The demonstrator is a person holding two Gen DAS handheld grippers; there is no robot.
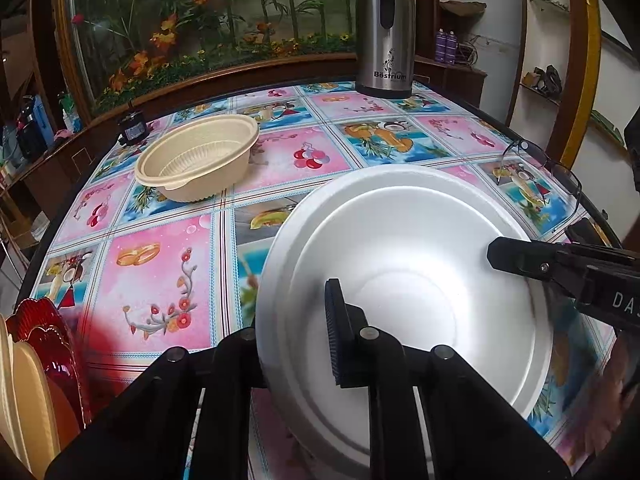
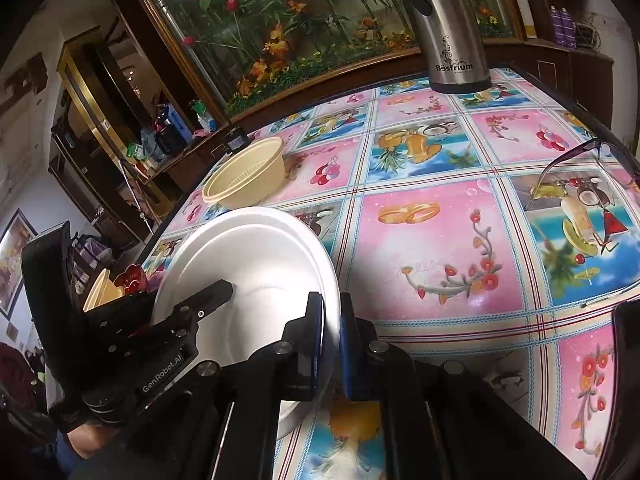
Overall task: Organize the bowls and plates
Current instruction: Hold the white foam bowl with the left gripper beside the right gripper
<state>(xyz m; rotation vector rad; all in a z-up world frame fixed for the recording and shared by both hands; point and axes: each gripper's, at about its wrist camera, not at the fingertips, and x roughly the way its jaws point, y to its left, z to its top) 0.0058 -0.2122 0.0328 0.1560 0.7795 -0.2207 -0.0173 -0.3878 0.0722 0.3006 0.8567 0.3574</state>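
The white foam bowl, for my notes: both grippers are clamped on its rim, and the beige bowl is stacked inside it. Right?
Not quite. The beige bowl stands apart on the tablecloth, as the left wrist view shows. Both grippers do clamp the white foam bowl by its rim.

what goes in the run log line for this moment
left gripper: shut on white bowl rim | right gripper: shut on opposite rim | beige bowl: on table

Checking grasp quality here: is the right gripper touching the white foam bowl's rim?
Touching. The right wrist view shows the right gripper with its blue pads closed on the rim of the white foam bowl, one pad on each side.
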